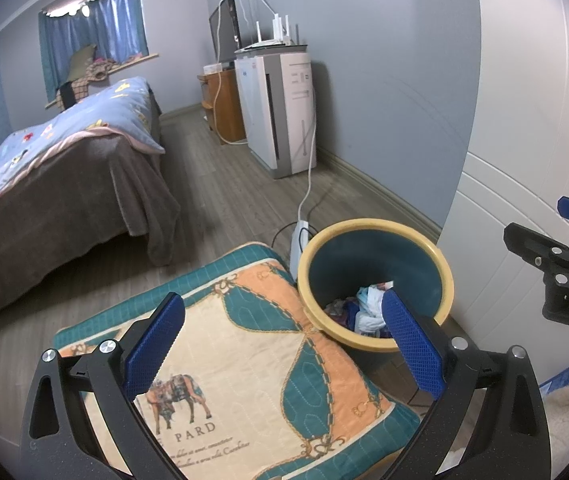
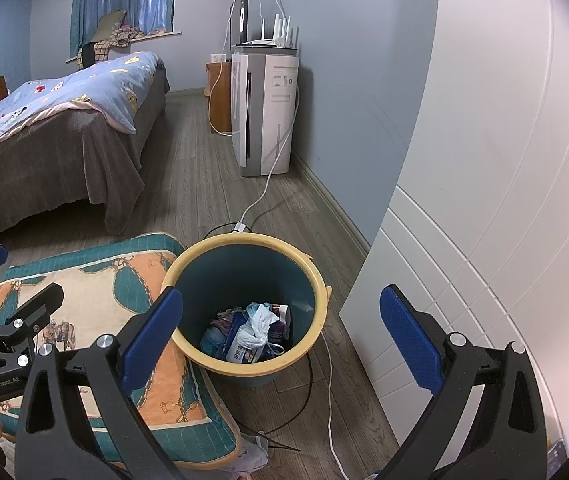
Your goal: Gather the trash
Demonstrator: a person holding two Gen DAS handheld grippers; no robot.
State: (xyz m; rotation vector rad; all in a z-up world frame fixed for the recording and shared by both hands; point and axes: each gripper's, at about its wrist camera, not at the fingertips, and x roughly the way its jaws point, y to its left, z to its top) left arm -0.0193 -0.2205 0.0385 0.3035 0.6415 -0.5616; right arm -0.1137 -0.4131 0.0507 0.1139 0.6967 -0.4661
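Note:
A teal trash bin with a yellow rim stands on the wood floor beside a white door. Inside lie crumpled wrappers, a white plastic bag and a wipes packet; the trash also shows in the left wrist view. My right gripper is open and empty, held above the bin's near side. My left gripper is open and empty over a patterned cushion, left of the bin. Each gripper shows at the edge of the other's view: the right one, the left one.
The cushion leans against the bin's left side. White and black cables run on the floor around the bin. A white door is at the right. A bed and an air purifier stand farther back.

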